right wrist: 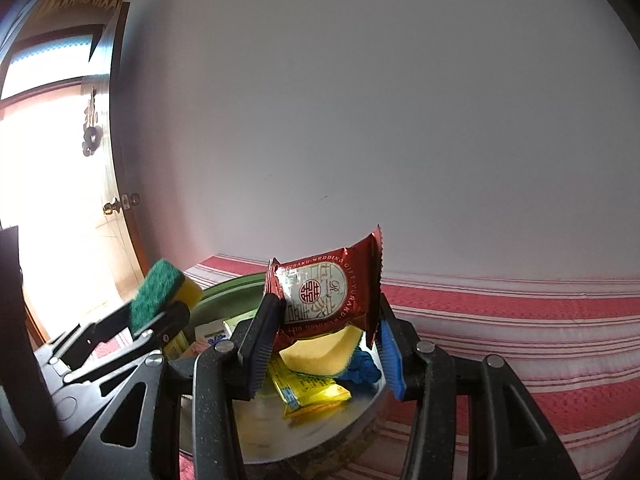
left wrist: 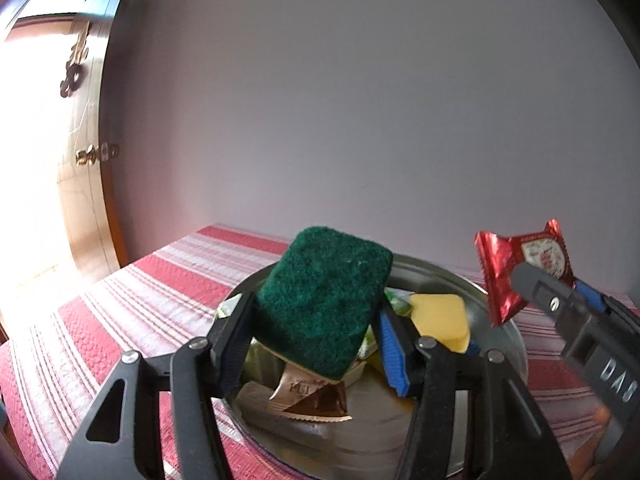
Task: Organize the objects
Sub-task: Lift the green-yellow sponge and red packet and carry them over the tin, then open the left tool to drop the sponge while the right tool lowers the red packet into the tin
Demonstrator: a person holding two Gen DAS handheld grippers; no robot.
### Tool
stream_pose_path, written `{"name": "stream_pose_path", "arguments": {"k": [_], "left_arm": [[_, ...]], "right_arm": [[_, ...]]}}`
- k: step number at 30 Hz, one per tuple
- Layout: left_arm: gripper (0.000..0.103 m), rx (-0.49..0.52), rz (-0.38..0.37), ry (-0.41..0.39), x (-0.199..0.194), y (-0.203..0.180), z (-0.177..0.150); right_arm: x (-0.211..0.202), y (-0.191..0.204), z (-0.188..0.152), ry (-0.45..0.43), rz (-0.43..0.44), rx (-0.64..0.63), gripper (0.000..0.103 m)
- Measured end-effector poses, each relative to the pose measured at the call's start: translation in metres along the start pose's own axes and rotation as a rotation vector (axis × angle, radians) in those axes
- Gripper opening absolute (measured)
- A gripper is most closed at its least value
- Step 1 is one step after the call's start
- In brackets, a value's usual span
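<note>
Your left gripper (left wrist: 316, 344) pinches a green-topped scouring sponge (left wrist: 320, 304), its yellow underside showing in the right wrist view, and holds it tilted in the air above the left part of the round metal tray (left wrist: 508, 344). The tray sits on the red-and-white striped tablecloth (left wrist: 132, 300) near the wall edge, holding another yellow sponge (left wrist: 440, 320), a bronze wrapper (left wrist: 308, 396) and a yellow packet (right wrist: 312, 392). Your right gripper (right wrist: 324, 356) clamps a red foil wedding-gift snack packet (right wrist: 328, 296) upright above the tray's right part.
</note>
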State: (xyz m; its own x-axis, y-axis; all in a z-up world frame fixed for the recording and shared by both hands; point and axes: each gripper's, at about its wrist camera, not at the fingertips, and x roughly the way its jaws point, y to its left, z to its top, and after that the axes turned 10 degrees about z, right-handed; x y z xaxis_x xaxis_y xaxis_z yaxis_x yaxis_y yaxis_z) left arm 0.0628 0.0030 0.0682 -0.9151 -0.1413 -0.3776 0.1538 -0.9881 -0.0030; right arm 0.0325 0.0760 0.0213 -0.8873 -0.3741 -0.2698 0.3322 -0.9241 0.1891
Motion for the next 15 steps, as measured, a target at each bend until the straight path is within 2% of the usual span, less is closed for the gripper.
{"name": "stream_pose_path", "arguments": {"k": [2, 4, 11, 15], "left_arm": [[0.056, -0.011, -0.002, 0.013, 0.002, 0.003, -0.001], [0.056, -0.016, 0.003, 0.018, 0.026, 0.012, -0.003], [0.056, -0.029, 0.033, 0.033, 0.028, 0.016, -0.005], [0.056, -0.022, 0.031, 0.057, 0.037, 0.019, -0.007]], "right_arm": [[0.0, -0.005, 0.005, 0.001, 0.016, 0.017, 0.049], [0.003, -0.007, 0.01, 0.0, 0.028, 0.03, 0.049], [0.028, -0.003, 0.027, -0.01, 0.049, 0.061, 0.049], [0.048, -0.002, 0.03, 0.019, 0.068, 0.108, 0.049]]}}
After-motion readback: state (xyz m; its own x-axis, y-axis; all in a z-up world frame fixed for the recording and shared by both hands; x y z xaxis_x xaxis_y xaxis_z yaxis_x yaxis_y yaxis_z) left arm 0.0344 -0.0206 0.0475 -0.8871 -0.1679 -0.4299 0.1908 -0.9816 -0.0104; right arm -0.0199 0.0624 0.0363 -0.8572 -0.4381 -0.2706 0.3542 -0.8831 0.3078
